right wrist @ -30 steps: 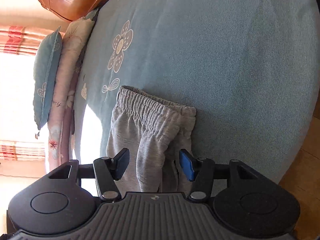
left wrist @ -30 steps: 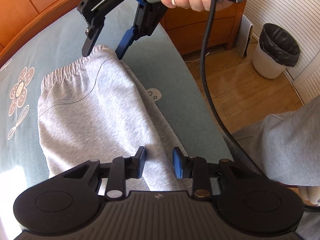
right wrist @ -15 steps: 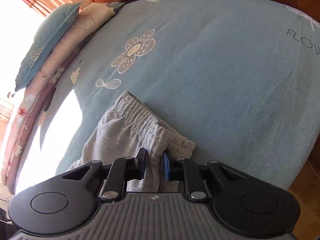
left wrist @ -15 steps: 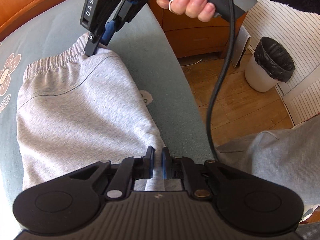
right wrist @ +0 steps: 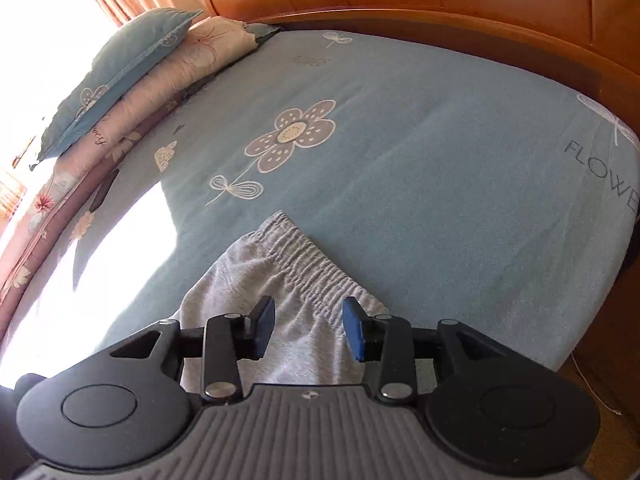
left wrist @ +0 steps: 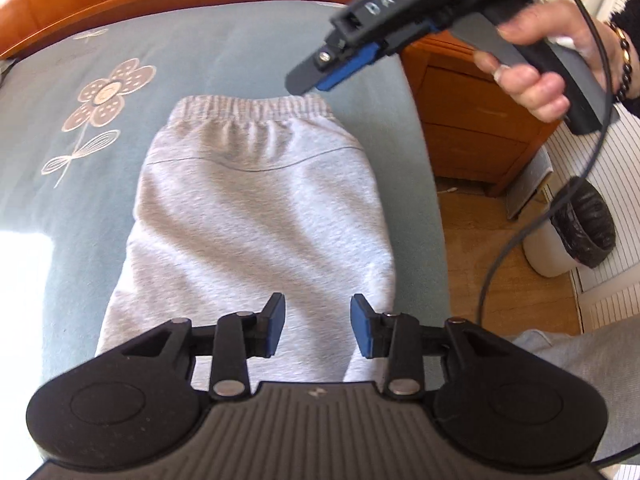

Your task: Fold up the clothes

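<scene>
Grey sweatpants (left wrist: 256, 216) lie flat on the bed (left wrist: 208, 44), legs apparently doubled together; further folds remain. Left hand-held gripper (left wrist: 318, 326) and right hand-held gripper (right wrist: 309, 329) are both opening, nothing held

L wrist cam: sits behind its tongs (left wrist: 317, 326), looks steeply down, close over grey pants (left wrist: 256, 216) on bed (left wrist: 224, 56), toward headboard. R wrist cam: shallower tilt, near waistband (right wrist: 308, 268), faces pillows (right wrist: 120, 64). Shared: pants' waistband, flower print (right wrist: 290, 134), bed.
</scene>
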Demonstrator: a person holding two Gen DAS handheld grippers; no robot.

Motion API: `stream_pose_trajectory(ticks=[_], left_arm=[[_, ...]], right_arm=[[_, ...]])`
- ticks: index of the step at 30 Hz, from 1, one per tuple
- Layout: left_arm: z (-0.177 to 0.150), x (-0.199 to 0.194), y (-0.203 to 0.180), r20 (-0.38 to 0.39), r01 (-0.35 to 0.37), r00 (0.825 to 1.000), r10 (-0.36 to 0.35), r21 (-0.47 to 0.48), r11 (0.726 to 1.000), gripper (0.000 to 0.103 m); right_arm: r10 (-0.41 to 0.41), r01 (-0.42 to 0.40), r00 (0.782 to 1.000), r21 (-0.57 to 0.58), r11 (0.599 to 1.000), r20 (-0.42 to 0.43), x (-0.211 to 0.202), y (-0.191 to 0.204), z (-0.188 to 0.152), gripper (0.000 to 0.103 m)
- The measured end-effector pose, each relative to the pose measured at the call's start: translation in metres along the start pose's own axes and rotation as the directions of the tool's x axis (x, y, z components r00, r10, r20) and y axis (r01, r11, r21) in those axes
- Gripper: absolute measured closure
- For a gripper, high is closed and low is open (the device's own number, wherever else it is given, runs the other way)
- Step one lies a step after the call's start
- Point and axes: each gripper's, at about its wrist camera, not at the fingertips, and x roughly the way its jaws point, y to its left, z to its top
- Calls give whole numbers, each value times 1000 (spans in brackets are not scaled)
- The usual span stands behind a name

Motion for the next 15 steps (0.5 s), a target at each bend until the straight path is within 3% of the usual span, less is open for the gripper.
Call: stream_pose_trajectory(ticks=[2,6,7,8,11,15], left_arm=[[-8,7,18,-14,-61,998,60,-100,993,67],[-30,25,43,-87,-202,979,186,-239,950,66],[-37,30,48,-117,-234,971,209,-267,935,66],[-43,33,52,-151,-260,963,225,-280,924,66],[-44,25,56,-151,-262,963,224,-314,913,66],[-27,11,59,-66,-234,972,225,-353,906,66]], right_arm=[[39,-43,998,-59,997,-58,21,13,-3,61],[-28,-4,987,-196,981,-157,53,17,-20,61],[-41,5,984,-205,979,-172,55,9,-22,63],[-37,1,984,-198,980,-177,54,1,-23,71],[-54,8,972,-201,980,-228,50,1,-9,76],[-42,-10,985,-295,955,-167,41,33,14,68]])
